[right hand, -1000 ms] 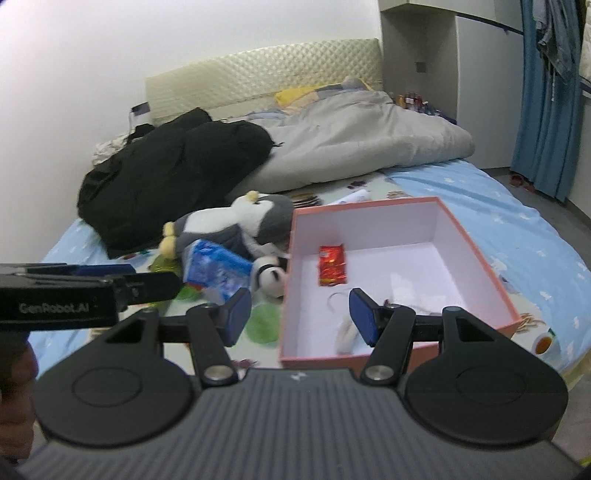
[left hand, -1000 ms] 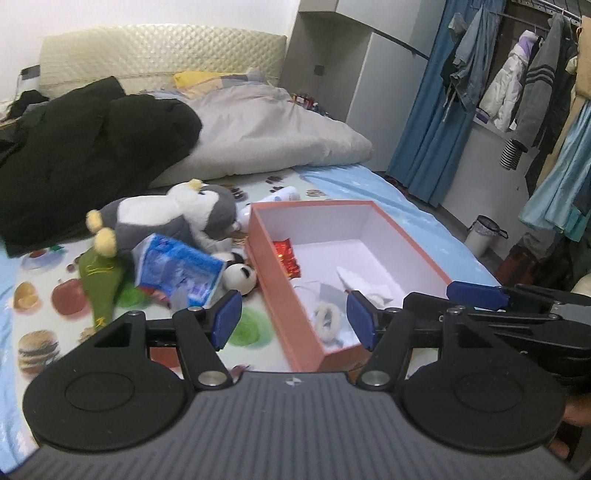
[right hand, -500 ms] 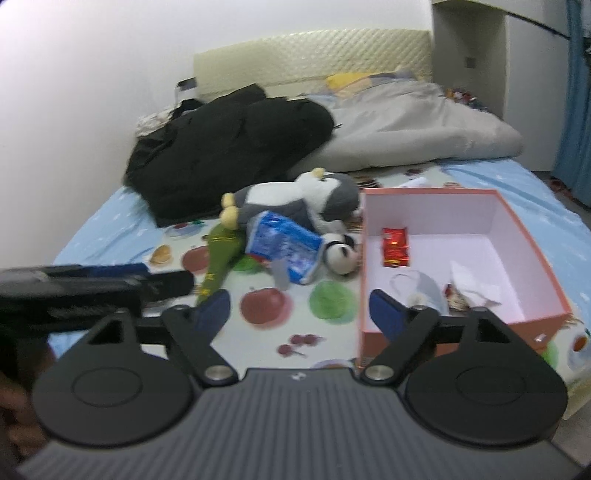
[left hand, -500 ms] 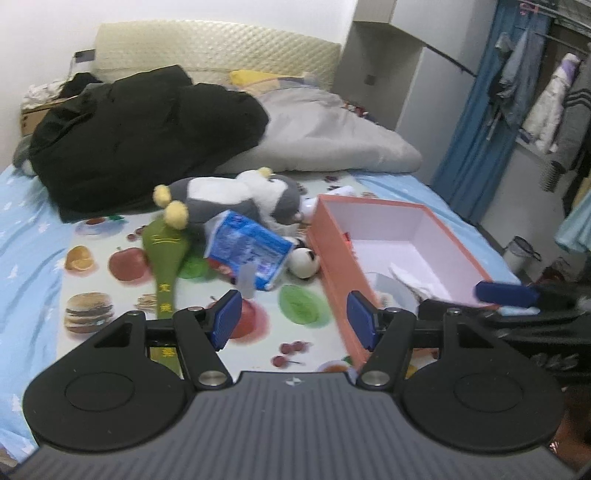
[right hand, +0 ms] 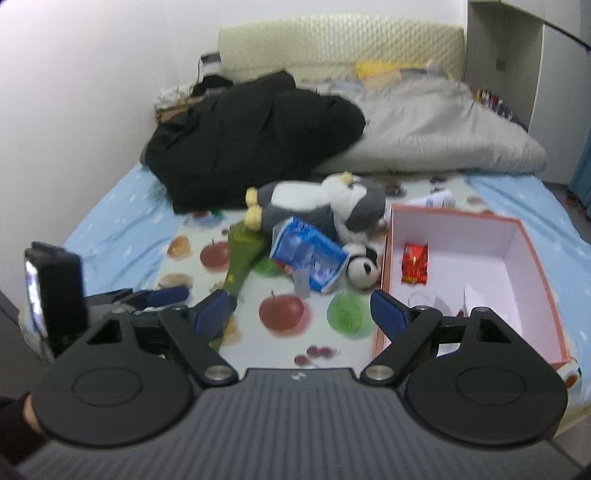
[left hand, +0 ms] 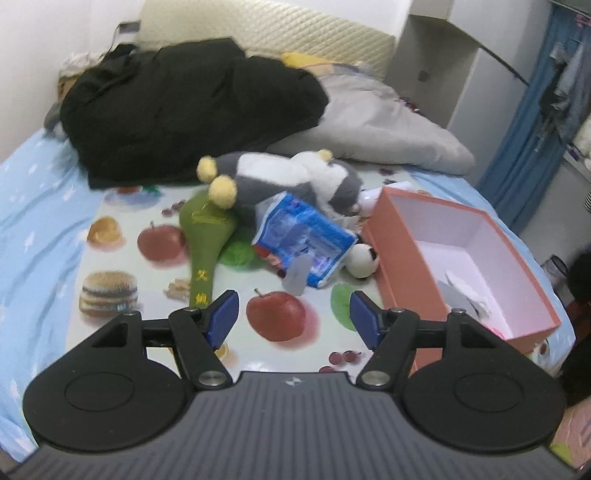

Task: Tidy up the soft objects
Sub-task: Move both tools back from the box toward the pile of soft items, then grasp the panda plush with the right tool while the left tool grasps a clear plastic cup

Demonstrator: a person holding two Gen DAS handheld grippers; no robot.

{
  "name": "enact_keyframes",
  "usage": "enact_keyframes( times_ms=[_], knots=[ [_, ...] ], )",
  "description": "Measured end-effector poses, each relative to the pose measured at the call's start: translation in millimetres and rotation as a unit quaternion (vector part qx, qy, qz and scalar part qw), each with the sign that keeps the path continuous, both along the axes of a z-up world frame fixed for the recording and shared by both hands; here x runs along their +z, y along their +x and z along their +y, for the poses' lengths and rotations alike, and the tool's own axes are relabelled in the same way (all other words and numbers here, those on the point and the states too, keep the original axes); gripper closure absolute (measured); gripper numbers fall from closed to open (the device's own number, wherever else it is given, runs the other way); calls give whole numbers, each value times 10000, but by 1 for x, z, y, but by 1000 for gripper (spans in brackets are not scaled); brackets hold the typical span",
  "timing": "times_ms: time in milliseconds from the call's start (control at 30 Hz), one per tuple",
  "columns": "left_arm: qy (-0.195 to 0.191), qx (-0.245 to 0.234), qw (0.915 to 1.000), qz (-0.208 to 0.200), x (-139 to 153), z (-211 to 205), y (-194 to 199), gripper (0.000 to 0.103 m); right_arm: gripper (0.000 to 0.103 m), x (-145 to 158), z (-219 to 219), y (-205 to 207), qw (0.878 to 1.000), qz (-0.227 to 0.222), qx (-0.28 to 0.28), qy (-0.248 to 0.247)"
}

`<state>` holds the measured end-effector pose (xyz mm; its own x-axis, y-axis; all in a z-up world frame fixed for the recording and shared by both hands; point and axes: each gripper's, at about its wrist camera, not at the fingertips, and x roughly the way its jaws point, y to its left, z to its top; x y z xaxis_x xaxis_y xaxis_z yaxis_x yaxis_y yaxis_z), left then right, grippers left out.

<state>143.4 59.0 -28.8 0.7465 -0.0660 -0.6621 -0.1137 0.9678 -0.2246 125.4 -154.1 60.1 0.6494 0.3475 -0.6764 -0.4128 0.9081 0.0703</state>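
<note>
**Soft toys heaped beside open box; both tongs empty**

The penguin plush (left hand: 295, 177), grey and white with yellow feet, lay on its side at centre frame. A crumpled blue-and-white packet (left hand: 303, 240) leaned against its front. A small panda plush (left hand: 364, 260) touched the packet's right end, just beside the pink box (left hand: 406, 254). A long green fabric piece (left hand: 207, 236) with yellow characters ran from the penguin's feet toward lower left.

Left gripper (left hand: 290, 317): jaws parted, opening slightly, nothing between them. Right gripper (right hand: 301, 308): jaws wide apart, nothing held.

The box, white inside, held a red wrapper (right hand: 414, 262) and some pale items, too blurred to identify. Everything rested on a fruit-print mat (left hand: 162, 243) over a blue bed sheet (left hand: 33, 229). Upper frame: black coat (left hand: 184, 110), grey duvet (left hand: 376, 129), quilted headboard (left hand: 266, 33). Blue curtain (left hand: 524, 129) at far right.
</note>
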Motion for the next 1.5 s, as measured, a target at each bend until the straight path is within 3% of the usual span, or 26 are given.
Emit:
enact_keyframes(
  times_ms=[167, 267, 567, 800, 900, 1000, 1133, 1267, 1400, 1433, 1500],
  knots=[
    [-76, 184, 9995, 232, -25, 5, 11, 31, 18, -15, 8, 15, 9987, 208, -27, -463],
    [-23, 145, 9993, 329, -34, 2, 17, 31, 18, -15, 13, 25, 9979, -56, 62, -648],
    [-93, 67, 9990, 427, -60, -3, 41, 31, 18, -35, 33, 36, 9909, 28, 756, -1116],
    [-187, 78, 9979, 614, -84, 4, 62, 31, 18, -47, 33, 79, 9919, 422, 505, -1090],
    [-218, 87, 9976, 654, -94, 8, 71, 31, 18, -53, 32, 103, 9933, 729, 290, -849],
    [-221, 78, 9974, 687, -103, 11, 83, 31, 18, -53, 32, 118, 9952, 624, 553, -508],
    [-227, -37, 9978, 622, -114, 10, 101, 31, 19, -80, 39, 151, 9911, 951, 771, -526],
    [-273, -180, 9982, 506, -125, 6, 119, 31, 30, -110, 37, 191, 9870, 1312, 716, -595],
    [-380, -290, 9976, 504, -139, 1, 133, 32, 34, -126, 35, 218, 9869, 1235, 779, -692],
    [-389, -329, 9973, 531, -143, 0, 136, 32, 41, -129, 36, 223, 9860, 1236, 823, -754],
    [-350, -363, 9972, 561, -151, -3, 142, 33, 44, -137, 38, 236, 9827, 1353, 972, -815]
  ],
)
